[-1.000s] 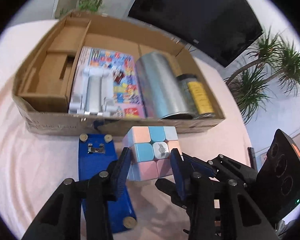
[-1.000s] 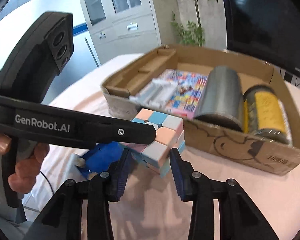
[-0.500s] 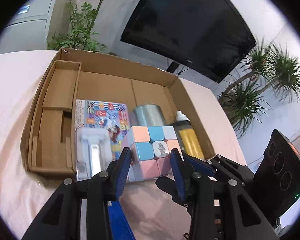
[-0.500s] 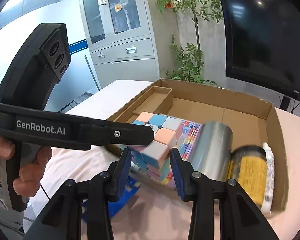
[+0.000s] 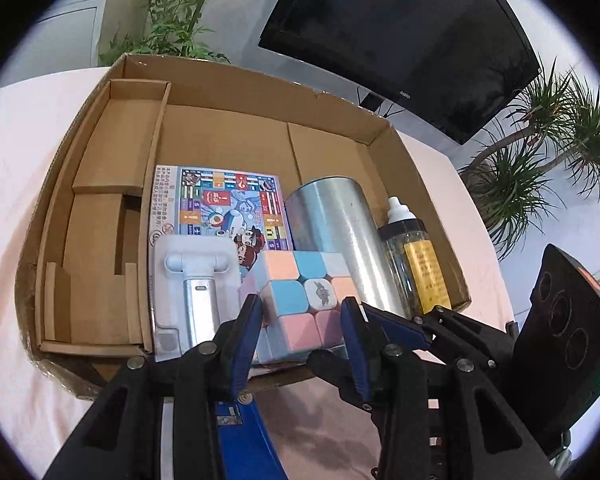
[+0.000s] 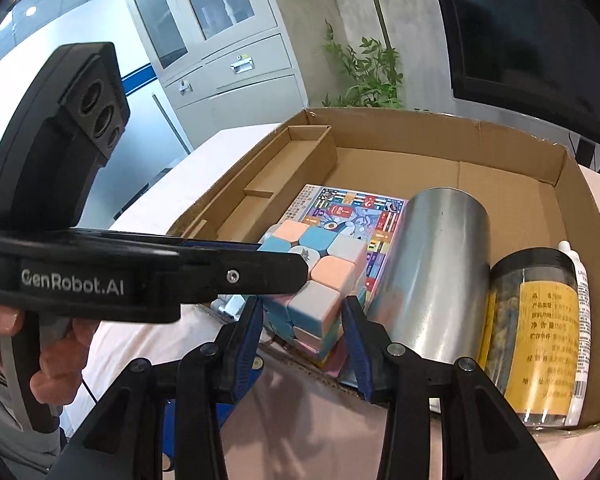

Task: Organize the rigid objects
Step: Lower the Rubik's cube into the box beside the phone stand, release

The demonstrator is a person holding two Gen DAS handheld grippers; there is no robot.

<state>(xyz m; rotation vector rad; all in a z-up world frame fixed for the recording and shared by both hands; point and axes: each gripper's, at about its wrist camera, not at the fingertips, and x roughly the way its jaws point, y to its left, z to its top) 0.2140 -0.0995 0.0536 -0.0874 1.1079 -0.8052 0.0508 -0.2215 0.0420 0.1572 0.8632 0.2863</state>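
Note:
A pastel puzzle cube [image 5: 300,300] is held between both grippers above the near wall of an open cardboard box [image 5: 228,136]. My left gripper [image 5: 302,320] is shut on the cube's two sides. My right gripper [image 6: 303,322] is shut on the same cube [image 6: 320,280] from another side. In the box lie a colourful game board [image 5: 220,204], a white and silver holder [image 5: 192,280], a silver can [image 5: 336,236] and a clear bottle with a yellow label [image 5: 416,264]. The right wrist view shows a jar with a yellow label [image 6: 536,332].
A blue tool [image 5: 244,436] lies on the pink tablecloth [image 5: 24,168] just in front of the box. The box has a cardboard insert [image 5: 100,216] on its left side. A black screen [image 5: 400,28] and plants [image 5: 540,152] stand behind the table.
Both grippers have lifted the cube and carried it forward, from the tablecloth in front of the box to above the box's near wall.

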